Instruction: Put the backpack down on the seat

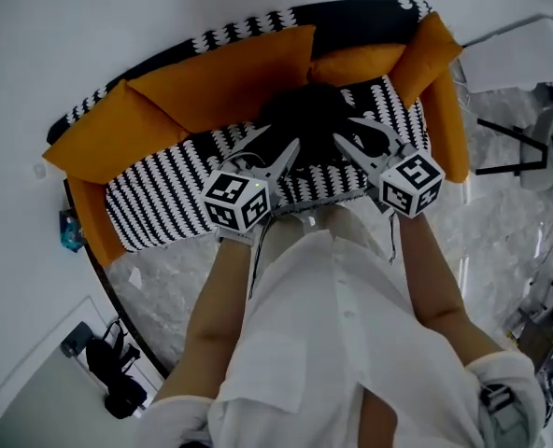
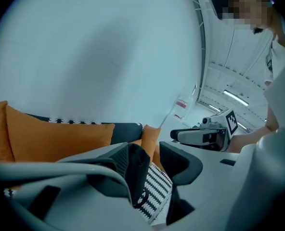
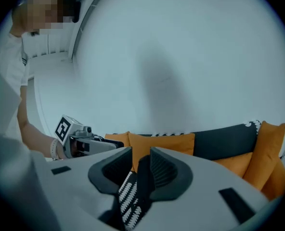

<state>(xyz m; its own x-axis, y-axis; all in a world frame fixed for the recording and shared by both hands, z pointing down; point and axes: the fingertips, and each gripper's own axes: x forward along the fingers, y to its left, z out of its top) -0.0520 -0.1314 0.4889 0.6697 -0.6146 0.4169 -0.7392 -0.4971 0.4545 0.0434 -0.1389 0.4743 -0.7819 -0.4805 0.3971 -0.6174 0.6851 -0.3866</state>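
The black backpack point(image 1: 304, 115) lies on the sofa's black-and-white seat point(image 1: 164, 194), against the orange back cushions. Both grippers reach it from the front. My left gripper point(image 1: 278, 146) is at its left side. In the left gripper view the jaws point(image 2: 154, 162) stand apart: black backpack fabric point(image 2: 135, 170) rests against one pad, and the seat point(image 2: 159, 186) shows in the gap. My right gripper point(image 1: 349, 133) is at the backpack's right side. A black strap point(image 3: 143, 179) lies between its jaws point(image 3: 141, 170), beside one pad and apart from the other.
Orange cushions point(image 1: 230, 82) line the sofa's back and both arms point(image 1: 449, 110). A pale wall rises behind it. The person's white shirt point(image 1: 323, 325) fills the near foreground. A black object point(image 1: 113, 371) sits on the floor at lower left, and a white one point(image 1: 519, 54) at upper right.
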